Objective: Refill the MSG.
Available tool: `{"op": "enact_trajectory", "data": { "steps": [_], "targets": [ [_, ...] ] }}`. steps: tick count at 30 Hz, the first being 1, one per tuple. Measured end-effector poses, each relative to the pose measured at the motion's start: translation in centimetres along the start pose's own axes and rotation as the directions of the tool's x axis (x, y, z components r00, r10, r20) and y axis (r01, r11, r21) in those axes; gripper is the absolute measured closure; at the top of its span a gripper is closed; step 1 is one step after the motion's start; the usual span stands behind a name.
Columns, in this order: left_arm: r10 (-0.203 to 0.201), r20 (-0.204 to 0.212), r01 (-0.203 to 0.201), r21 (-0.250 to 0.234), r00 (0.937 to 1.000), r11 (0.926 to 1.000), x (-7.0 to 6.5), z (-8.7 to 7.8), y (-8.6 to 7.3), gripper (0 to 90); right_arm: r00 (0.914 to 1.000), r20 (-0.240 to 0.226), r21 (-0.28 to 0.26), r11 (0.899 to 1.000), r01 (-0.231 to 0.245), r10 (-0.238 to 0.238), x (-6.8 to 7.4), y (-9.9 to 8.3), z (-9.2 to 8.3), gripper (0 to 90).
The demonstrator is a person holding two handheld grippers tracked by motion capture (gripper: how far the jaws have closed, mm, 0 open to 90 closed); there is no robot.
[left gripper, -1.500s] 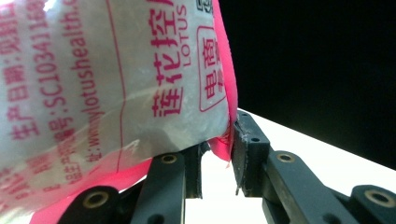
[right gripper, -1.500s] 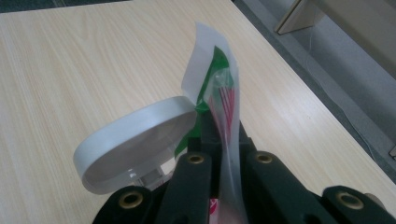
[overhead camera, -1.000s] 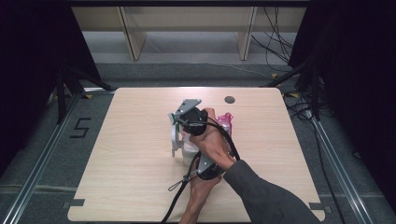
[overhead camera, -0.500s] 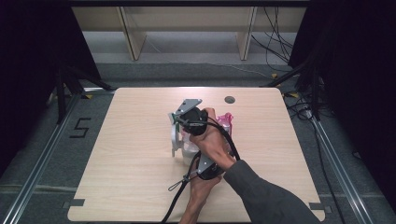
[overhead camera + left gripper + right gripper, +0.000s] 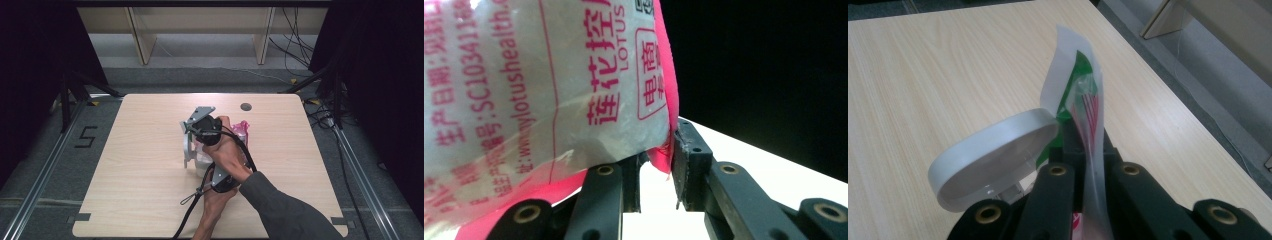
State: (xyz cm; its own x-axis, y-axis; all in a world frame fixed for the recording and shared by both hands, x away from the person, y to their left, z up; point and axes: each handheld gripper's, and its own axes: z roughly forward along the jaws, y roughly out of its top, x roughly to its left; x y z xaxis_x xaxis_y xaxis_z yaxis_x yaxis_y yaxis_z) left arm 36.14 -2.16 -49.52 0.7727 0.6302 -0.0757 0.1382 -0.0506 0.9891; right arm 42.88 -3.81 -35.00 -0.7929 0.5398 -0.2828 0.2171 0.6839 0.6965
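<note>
Right gripper [image 5: 1083, 150] is clenched on the thin clear packet [image 5: 1083, 95]; left gripper [image 5: 656, 170] pinches the pink pouch [image 5: 539, 85] by its corner. One tug apart could tear that film, or the pouch slips onto the bench [image 5: 140, 150].

Grey floor [image 5: 150, 80], pale shelving legs [image 5: 142, 37], black curtains [image 5: 35, 75]

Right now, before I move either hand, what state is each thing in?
Left gripper: shut on the pink-printed bag's edge.
Pink-printed bag: full, sealed edge pinched, hanging above the jaws.
Right gripper: shut on the green-and-red sachet.
Green-and-red sachet: upright, its top standing above the jaws.
White round lid: flipped open, tilted.
Wooden table: level.
</note>
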Motion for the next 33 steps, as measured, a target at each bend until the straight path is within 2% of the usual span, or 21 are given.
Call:
{"op": "enact_trajectory", "data": {
  "steps": [1, 2, 3, 4, 8, 13, 16, 20, 22, 24, 25, 27, 28, 29, 30, 31, 32, 33],
  "targets": [
    [0.001, 0.001, -0.001, 0.0, 1.0, 1.0, 0.01, 0.0, 0.01, 74.7, 1.0, 0.0, 0.0, 1.0, -0.001, 0.001, -0.01, 0.0, 0.01, 90.0],
    [-0.049, 0.027, 0.049, 0.006, 0.9984, 0.9988, -0.32, 0.05, -0.1, 74.7, 0.9999, 0.0, 0.005, 1.0, -0.014, 0.014, 0.06, -0.01, -0.03, 90.0],
    [-0.049, 0.027, 0.049, 0.006, 0.9984, 0.9988, -0.33, 0.05, -0.09, 74.7, 0.9998, -0.001, 0.007, 1.0, -0.018, 0.018, 0.06, -0.01, -0.04, 90.0],
    [0.0, 0.002, 0.0, -0.001, 1.0, 1.0, -0.01, -0.01, 0.02, 74.7, 0.9999, 0.001, 0.005, 1.0, -0.016, 0.016, 0.06, -0.01, -0.05, 90.0],
    [-0.001, -0.005, 0.001, -0.017, 1.0, 0.9999, -0.26, -0.08, 0.28, 74.5, 0.9998, 0.0, 0.004, 1.0, -0.018, 0.018, 0.12, 0.09, -0.1, 90.0],
    [0.004, 0.006, -0.004, -0.003, 1.0, 1.0, -0.12, -0.09, 0.17, 74.7, 0.9998, -0.004, 0.009, 1.0, -0.02, 0.02, 0.11, 0.13, -0.06, 90.0],
    [-0.004, -0.003, 0.004, -0.014, 1.0, 0.9999, -0.28, -0.07, 0.25, 74.6, 0.9999, -0.012, 0.004, 1.0, -0.008, 0.008, 0.03, 0.16, 0.04, 90.0],
    [-0.007, -0.011, 0.007, -0.016, 0.9999, 0.9999, -0.23, 0.01, 0.21, 74.6, 0.9999, -0.007, 0.016, 1.0, -0.011, 0.011, 0.32, 0.13, 0.22, 90.0],
    [-0.004, 0.0, 0.004, -0.012, 1.0, 0.9999, -0.26, -0.03, 0.19, 74.6, 0.9998, 0.007, 0.013, 1.0, -0.016, 0.016, 0.18, 0.08, 0.21, 90.0],
    [0.0, 0.002, 0.0, -0.009, 1.0, 1.0, -0.2, -0.05, 0.2, 74.7, 0.9999, -0.01, -0.003, 1.0, -0.014, 0.014, -0.01, 0.16, 0.08, 90.0],
    [-0.031, -0.009, 0.03, -0.037, 0.9995, 0.9989, -0.37, 0.18, 0.19, 74.8, 0.9998, -0.012, -0.007, 1.0, -0.016, 0.016, -0.09, 0.17, -0.01, 90.0],
    [-0.002, -0.011, 0.002, -0.008, 0.9999, 1.0, -0.17, -0.05, 0.16, 74.7, 0.9997, -0.009, -0.001, 1.0, -0.025, 0.025, 0.07, 0.09, 0.06, 90.0],
    [-0.006, -0.023, 0.006, -0.009, 0.9997, 0.9999, -0.25, 0.01, 0.1, 74.6, 0.9999, -0.012, 0.007, 1.0, -0.009, 0.009, 0.14, 0.02, 0.22, 90.0],
    [-0.004, -0.018, 0.004, -0.008, 0.9998, 1.0, -0.2, -0.01, 0.08, 74.6, 1.0, 0.002, 0.012, 1.0, 0.009, -0.009, 0.09, -0.03, 0.3, 90.0],
    [0.001, -0.005, -0.001, -0.005, 1.0, 1.0, -0.12, -0.01, 0.08, 74.7, 1.0, 0.002, 0.012, 1.0, -0.01, 0.01, 0.13, -0.04, 0.2, 90.0],
    [-0.072, 0.015, 0.073, -0.046, 0.9973, 0.9963, -0.59, 0.37, -0.03, 74.8, 1.0, 0.002, 0.002, 1.0, 0.0, 0.0, -0.06, -0.04, 0.12, 90.0],
    [-0.116, 0.029, 0.118, -0.053, 0.9928, 0.9917, -0.84, 0.49, -0.12, 74.9, 0.9998, 0.002, 0.003, 1.0, -0.019, 0.019, -0.01, -0.05, 0.01, 90.0],
    [-0.115, 0.03, 0.117, -0.052, 0.9929, 0.9918, -0.85, 0.52, -0.14, 74.9, 1.0, -0.005, -0.003, 1.0, -0.007, 0.007, -0.13, -0.04, -0.03, 90.0]
  ]
}}
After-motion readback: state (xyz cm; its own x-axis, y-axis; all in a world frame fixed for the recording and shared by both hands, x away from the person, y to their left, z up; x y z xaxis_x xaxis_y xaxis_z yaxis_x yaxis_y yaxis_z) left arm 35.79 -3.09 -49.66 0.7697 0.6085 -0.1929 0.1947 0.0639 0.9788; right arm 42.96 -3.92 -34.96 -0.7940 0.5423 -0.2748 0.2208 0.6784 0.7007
